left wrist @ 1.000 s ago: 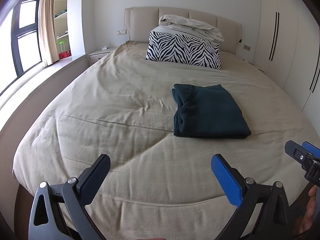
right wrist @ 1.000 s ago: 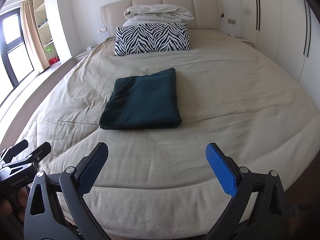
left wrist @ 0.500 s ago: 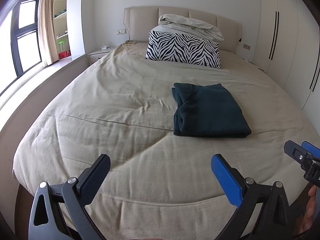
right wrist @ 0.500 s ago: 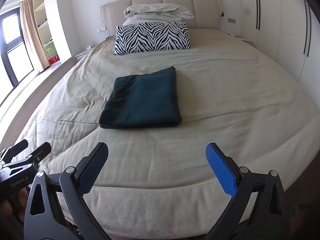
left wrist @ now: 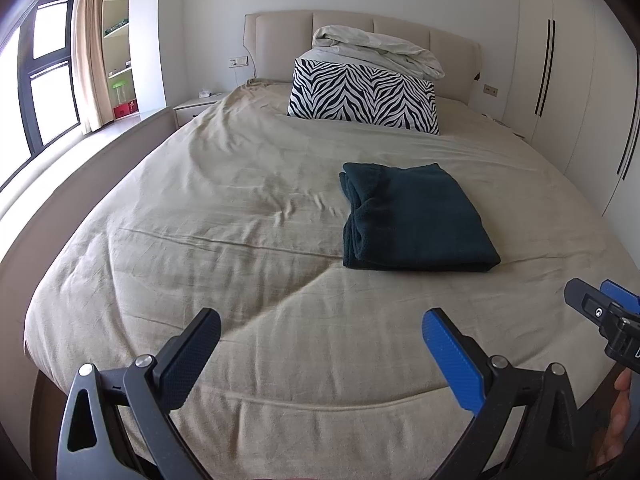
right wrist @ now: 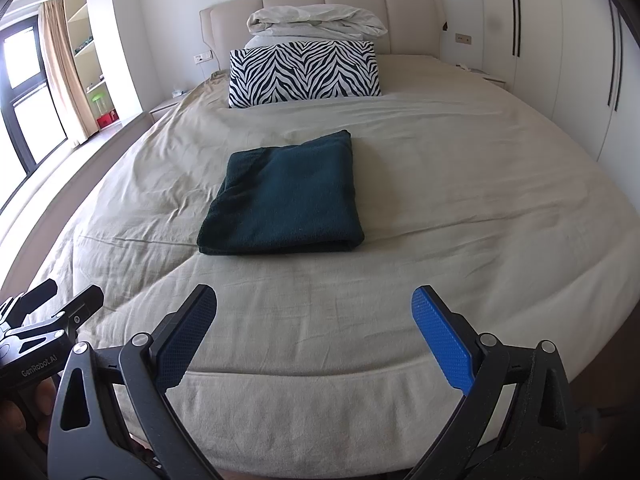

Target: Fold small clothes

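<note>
A dark teal garment (left wrist: 412, 220) lies folded into a neat rectangle on the beige bed (left wrist: 240, 208); it also shows in the right wrist view (right wrist: 284, 200). My left gripper (left wrist: 320, 344) is open and empty, held over the foot of the bed, well short of the garment. My right gripper (right wrist: 314, 328) is open and empty, also over the foot of the bed. The right gripper's tip shows at the right edge of the left wrist view (left wrist: 604, 312), and the left gripper at the left edge of the right wrist view (right wrist: 44, 320).
A zebra-print pillow (left wrist: 362, 98) and a bundled white duvet (left wrist: 376, 46) lie at the padded headboard. White wardrobes (left wrist: 580, 80) stand on the right. A nightstand (left wrist: 196, 106), shelves and a window are on the left.
</note>
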Available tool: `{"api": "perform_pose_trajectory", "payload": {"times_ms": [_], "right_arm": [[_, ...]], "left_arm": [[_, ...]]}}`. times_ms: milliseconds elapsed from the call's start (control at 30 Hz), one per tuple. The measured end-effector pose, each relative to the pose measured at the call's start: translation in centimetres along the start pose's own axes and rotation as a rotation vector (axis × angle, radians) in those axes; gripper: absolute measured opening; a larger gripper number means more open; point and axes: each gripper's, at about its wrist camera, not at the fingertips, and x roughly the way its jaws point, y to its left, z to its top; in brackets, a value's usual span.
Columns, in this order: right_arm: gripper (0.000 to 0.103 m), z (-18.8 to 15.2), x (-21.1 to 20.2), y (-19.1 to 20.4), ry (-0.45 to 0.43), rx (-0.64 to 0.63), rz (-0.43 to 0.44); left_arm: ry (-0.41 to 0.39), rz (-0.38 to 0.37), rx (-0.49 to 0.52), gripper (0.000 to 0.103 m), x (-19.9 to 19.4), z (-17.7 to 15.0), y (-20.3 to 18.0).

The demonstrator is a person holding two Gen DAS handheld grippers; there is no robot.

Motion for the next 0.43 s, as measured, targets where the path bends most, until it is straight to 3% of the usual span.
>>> {"api": "perform_pose_trajectory", "payload": {"times_ms": [433], "right_arm": [[0.1, -0.13, 0.35, -0.09, 0.015, 0.005, 0.003]], "left_arm": [[-0.013, 0.021, 0.016, 0.103, -0.11, 0.17, 0.25]]}}
